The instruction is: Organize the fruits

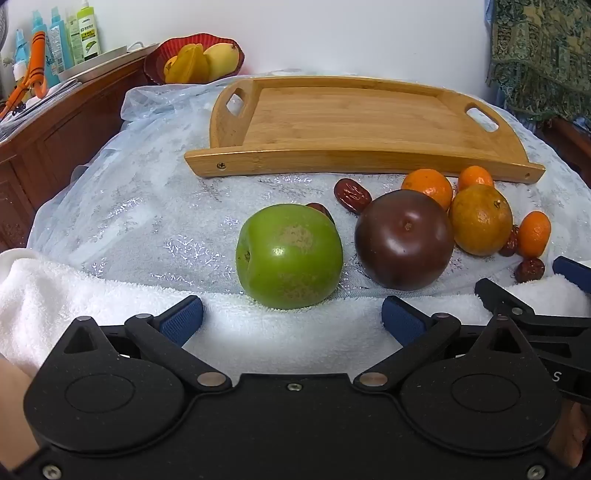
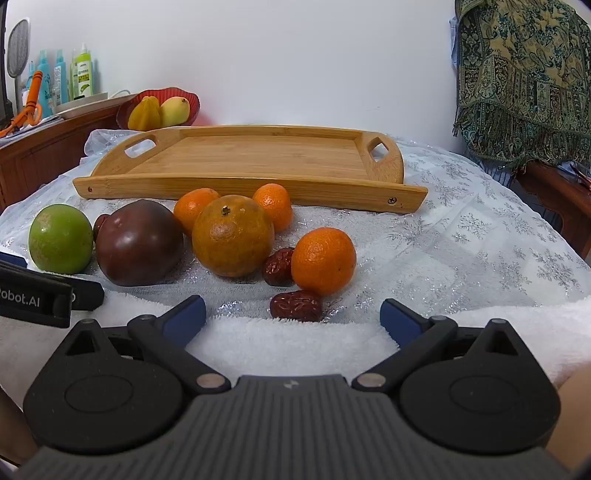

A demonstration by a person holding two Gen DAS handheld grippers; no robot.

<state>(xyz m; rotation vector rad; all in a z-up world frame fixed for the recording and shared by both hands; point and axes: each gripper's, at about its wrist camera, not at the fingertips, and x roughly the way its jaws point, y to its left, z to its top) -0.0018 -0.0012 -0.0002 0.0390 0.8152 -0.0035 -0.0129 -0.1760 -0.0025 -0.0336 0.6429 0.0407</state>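
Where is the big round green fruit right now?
The round green fruit sits on the silvery tablecloth just ahead of the open left gripper, left of the dark purple fruit and in front of the empty bamboo tray.

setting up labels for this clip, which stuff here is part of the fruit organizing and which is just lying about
Part of the job:
wooden tray
green apple
dark red fruit
large orange
small mandarins
red dates

Just lying about:
red fruit bowl
spray bottles
patterned cloth
white towel
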